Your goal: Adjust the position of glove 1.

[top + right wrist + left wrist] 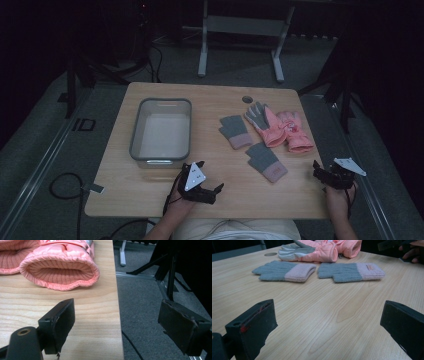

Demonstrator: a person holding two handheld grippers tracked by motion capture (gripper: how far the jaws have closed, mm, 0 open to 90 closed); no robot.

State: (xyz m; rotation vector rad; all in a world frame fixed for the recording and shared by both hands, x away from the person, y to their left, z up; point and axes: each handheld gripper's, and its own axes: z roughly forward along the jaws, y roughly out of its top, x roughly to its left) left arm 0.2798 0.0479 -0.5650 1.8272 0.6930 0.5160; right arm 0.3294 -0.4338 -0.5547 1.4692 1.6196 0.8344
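Observation:
Two grey knit gloves with pink cuffs lie flat on the wooden table, one farther back and one nearer. Behind them lies a pair of padded pink gloves with grey-white fingers; the ribbed cuff of one faces my right gripper. My left gripper rests open near the front edge, its jaws pointing at the knit gloves with bare wood between them. My right gripper stands open over the table's right edge, holding nothing.
A grey plastic bin stands on the left half of the table. A round cable hole sits near the back edge. Grey floor, dark stand legs and a cable lie right of the table. A metal frame stands behind.

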